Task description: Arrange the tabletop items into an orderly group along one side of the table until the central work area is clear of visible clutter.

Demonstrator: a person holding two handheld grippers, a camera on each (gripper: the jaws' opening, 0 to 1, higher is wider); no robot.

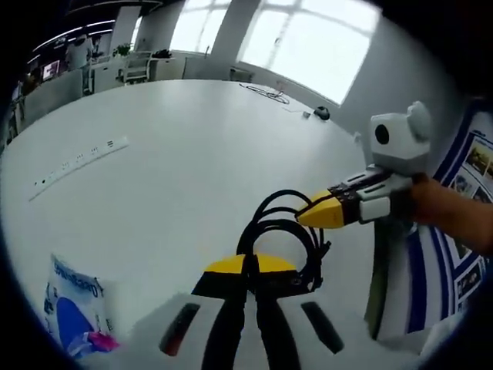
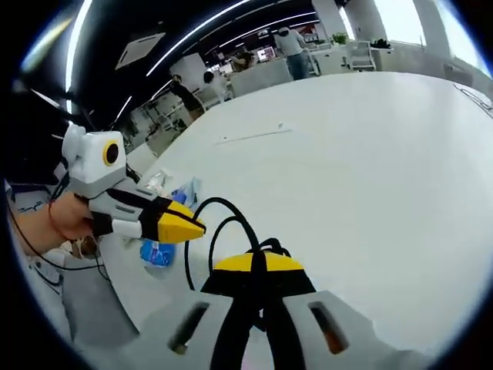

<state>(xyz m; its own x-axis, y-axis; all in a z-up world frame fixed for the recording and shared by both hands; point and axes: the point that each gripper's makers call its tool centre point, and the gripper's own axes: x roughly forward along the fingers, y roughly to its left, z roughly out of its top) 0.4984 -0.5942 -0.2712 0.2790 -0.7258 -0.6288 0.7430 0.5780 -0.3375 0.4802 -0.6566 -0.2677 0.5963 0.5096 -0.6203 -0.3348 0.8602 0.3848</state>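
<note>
A: Where the black cable is lying on the white table, which way is it running?

B: It is bundled in loops. In the left gripper view its long axis is running from 6 toward 12 o'clock, the looped end pointing away from the camera. The left gripper is sitting at 6 o'clock, its jaws pressed together on the near end of the cable.

A: And the other tool?

B: The right gripper is entering from 3 o'clock, a hand holding it, yellow tips closed at the loops; whether it is gripping a strand cannot be told. In the right gripper view the right gripper is likewise shut over the cable, and the left gripper is coming in from 9 o'clock.

A: What is lying around?

B: A blue-and-white packet is lying at 8 o'clock in the left gripper view, and a white power strip at 10. The right gripper view is showing the packet behind the left gripper, and people standing at 12 o'clock.
</note>
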